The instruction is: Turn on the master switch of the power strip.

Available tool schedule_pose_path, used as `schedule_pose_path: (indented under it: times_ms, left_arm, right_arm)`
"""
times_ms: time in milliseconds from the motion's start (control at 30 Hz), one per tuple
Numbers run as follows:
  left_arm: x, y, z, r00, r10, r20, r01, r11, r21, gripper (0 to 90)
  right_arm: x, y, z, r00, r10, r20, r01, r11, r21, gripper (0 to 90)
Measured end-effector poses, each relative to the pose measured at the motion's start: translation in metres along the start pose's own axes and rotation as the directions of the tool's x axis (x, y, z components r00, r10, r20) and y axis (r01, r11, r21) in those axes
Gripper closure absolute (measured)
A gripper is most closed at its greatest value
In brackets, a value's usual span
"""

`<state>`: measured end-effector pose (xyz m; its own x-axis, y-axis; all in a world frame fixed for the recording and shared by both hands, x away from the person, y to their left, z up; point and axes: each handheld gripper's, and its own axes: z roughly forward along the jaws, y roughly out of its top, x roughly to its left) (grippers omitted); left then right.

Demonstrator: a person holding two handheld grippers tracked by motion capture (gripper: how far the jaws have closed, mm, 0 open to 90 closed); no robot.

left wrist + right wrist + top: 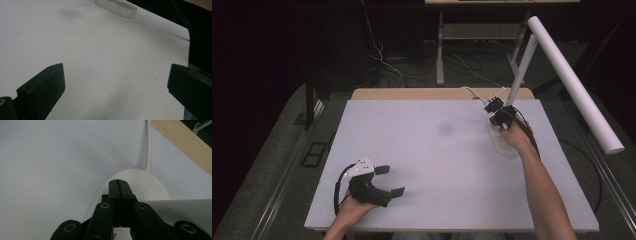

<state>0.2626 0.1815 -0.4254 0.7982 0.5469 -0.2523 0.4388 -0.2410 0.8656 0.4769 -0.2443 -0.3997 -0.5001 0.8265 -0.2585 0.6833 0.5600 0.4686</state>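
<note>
The left gripper [393, 180], held low near the table's [427, 150] front edge, has its jaws spread wide with nothing between them. The right gripper [119, 182], jaws pressed together and empty, hovers over the lamp's white base [147, 185] at the far right, its cord [148, 145] running toward the wooden edge.

The worktop [432, 150] lies bare across its middle and left; the lamp [562, 75] blocks its far right corner

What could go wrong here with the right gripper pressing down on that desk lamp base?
The right gripper is shut, its tip over the lamp base; pushing off-centre could tip or slide the lamp, whose long white head overhangs the table's right edge. The white cord runs off the far edge and could snag. The left gripper rests open, too far away to steady anything.
</note>
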Motion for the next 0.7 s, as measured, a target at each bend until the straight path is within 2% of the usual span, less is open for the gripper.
schedule_pose_path:
  times_ms: [167, 333, 700]
  left_arm:
    - [0.0002, 0.0001, -0.0001, 1.0000, -0.004, -0.001, 0.004, 1.0000, 0.000, 0.3]
    - [0.0000, 0.0000, -0.0002, 1.0000, -0.003, -0.001, 0.003, 1.0000, 0.001, 0.4]
    - [-0.0004, 0.0002, 0.0000, 1.0000, 0.002, 0.005, -0.002, 1.0000, 0.000, 0.5]
  right_arm:
    - [-0.0058, -0.0026, 0.0046, 0.9994, 0.035, 0.005, -0.035, 0.999, 0.013, 89.4]
    - [-0.0083, -0.0029, 0.0063, 0.9969, 0.078, -0.009, -0.078, 0.997, -0.004, 89.4]
    - [-0.0047, -0.0042, 0.0079, 0.9944, 0.105, 0.016, -0.105, 0.994, -0.006, 89.6]
